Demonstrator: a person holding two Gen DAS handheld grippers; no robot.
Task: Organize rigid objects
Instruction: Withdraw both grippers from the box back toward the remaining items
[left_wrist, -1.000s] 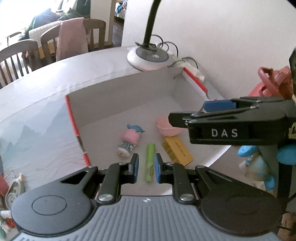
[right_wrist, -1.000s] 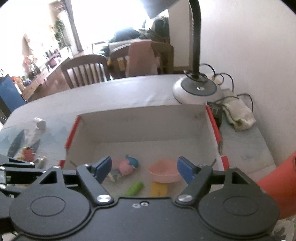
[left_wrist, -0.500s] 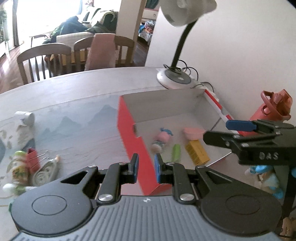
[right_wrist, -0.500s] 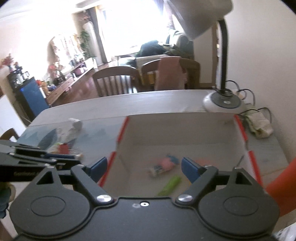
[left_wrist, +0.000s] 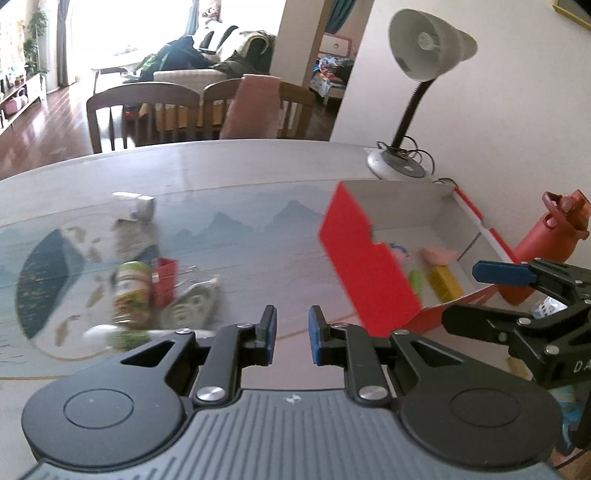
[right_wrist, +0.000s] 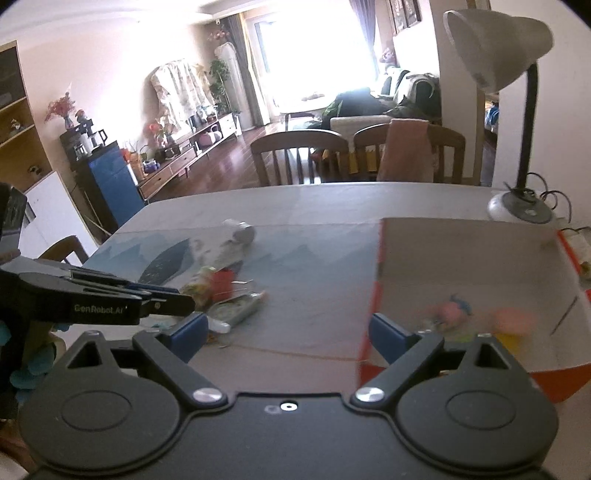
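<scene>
A red-and-white box (left_wrist: 364, 266) (right_wrist: 461, 243) stands on the table's right side. Inside lie a pink doll (left_wrist: 397, 253) (right_wrist: 448, 312), a green tube (left_wrist: 415, 278), a yellow block (left_wrist: 445, 282) and a pink bowl (left_wrist: 437, 254). Left of the box, a loose pile holds a green jar (left_wrist: 133, 291), a red clip (left_wrist: 164, 280) (right_wrist: 221, 282) and a flat tube (right_wrist: 236, 312). My left gripper (left_wrist: 291, 334) hovers over the mat between pile and box, shut on nothing. My right gripper (right_wrist: 286, 334) hangs by the box's near left corner, jaws opening, nothing between them.
A white roll (left_wrist: 138, 206) lies farther back on the mat. A desk lamp (left_wrist: 402, 166) stands behind the box and a red bottle (left_wrist: 543, 243) to its right by the wall. Wooden chairs (left_wrist: 144, 110) line the table's far edge.
Both grippers have drawn back and swung left from over the box to above the open mat. The pile has come into view. The right jaws have spread wider.
</scene>
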